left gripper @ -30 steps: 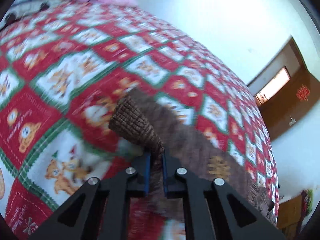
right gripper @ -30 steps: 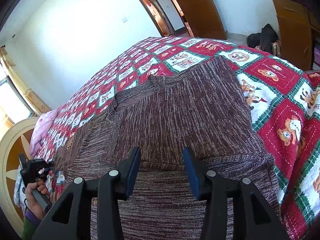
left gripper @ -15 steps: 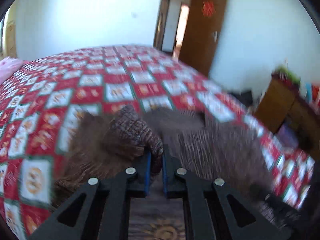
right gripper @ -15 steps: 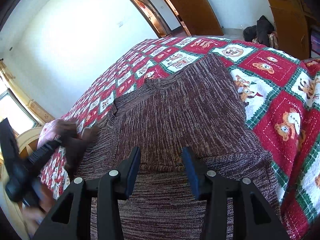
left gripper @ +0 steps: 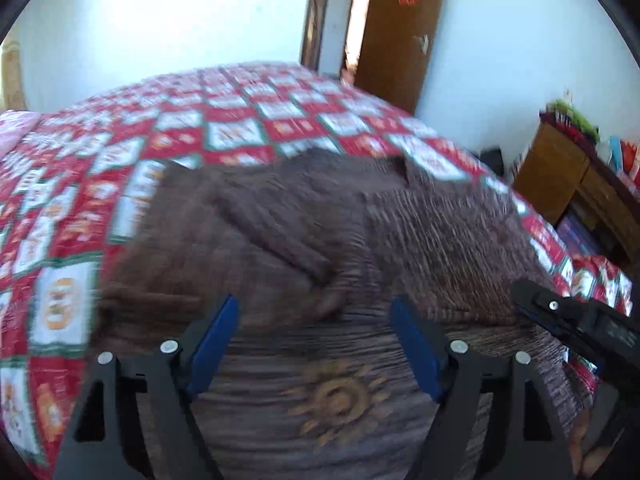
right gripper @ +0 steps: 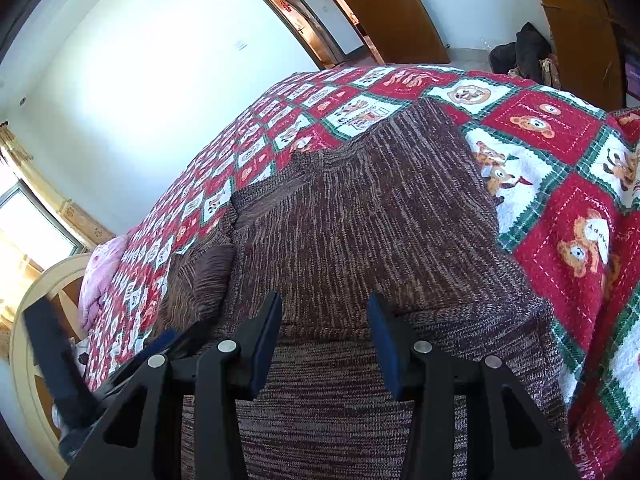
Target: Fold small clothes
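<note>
A brown knit sweater (left gripper: 360, 240) lies spread on the bed, with a gold sun motif (left gripper: 336, 396) near its lower part. One sleeve (left gripper: 280, 248) lies folded across the body. My left gripper (left gripper: 314, 344) is open and empty, just above the sweater. The sweater also shows in the right wrist view (right gripper: 360, 240), its right side folded in. My right gripper (right gripper: 324, 340) is open and empty over the sweater's lower part. The right gripper also shows at the right edge of the left wrist view (left gripper: 576, 320).
The bed carries a red, white and green patchwork quilt (right gripper: 560, 200). A pink pillow (right gripper: 100, 272) and a cream headboard (right gripper: 36, 320) are at the left. A wooden cabinet (left gripper: 572, 184) and doors (right gripper: 384, 12) stand beyond the bed.
My left gripper swung the sleeve cuff it held over onto the sweater's body, then opened and let it go. My right gripper stayed open and nearly still.
</note>
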{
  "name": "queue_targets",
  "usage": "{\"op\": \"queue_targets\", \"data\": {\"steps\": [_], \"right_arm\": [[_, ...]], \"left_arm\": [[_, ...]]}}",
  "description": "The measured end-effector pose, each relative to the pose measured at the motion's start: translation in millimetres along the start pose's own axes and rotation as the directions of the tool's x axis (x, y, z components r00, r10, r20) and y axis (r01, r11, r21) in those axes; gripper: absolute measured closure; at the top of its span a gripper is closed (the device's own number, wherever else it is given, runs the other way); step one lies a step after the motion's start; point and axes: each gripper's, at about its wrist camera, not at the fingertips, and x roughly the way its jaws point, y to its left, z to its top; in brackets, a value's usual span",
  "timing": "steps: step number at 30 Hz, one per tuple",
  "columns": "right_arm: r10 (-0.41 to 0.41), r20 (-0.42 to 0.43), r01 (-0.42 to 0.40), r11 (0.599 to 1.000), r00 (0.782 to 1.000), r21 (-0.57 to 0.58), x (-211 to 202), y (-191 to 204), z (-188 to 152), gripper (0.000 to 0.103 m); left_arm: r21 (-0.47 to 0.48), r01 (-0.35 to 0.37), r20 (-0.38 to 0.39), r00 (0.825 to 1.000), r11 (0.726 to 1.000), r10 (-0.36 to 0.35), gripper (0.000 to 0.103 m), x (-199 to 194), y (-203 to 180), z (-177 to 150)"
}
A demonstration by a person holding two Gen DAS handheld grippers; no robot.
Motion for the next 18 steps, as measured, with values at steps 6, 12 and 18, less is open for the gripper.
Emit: {"op": "queue_targets", "data": {"steps": [6,12,18], "right_arm": [[0.016,0.006,-0.015,0.998,1.000,-0.061,-0.9,12.2,-1.7,0.057],[0.062,-0.081,-0.074,0.984,0.995,-0.161,9.0,45.1,7.1,0.057],[0.095,-0.128,-0.131,0.941,0.987,-0.313,57.9,110.0,44.1,0.057]], "left_arm": [[-0.116,-0.176,0.009,0.984,0.978,0.178,0.021,-3.3,61.5,-6.9],[-0.290,-0.125,-0.025,0.992,0.949,0.123,0.014,7.3,101.1,-20.5],[-0.258,-0.137,-0.025,0.990,0.956,0.136,0.008,11.3,90.7,-21.2]]}}
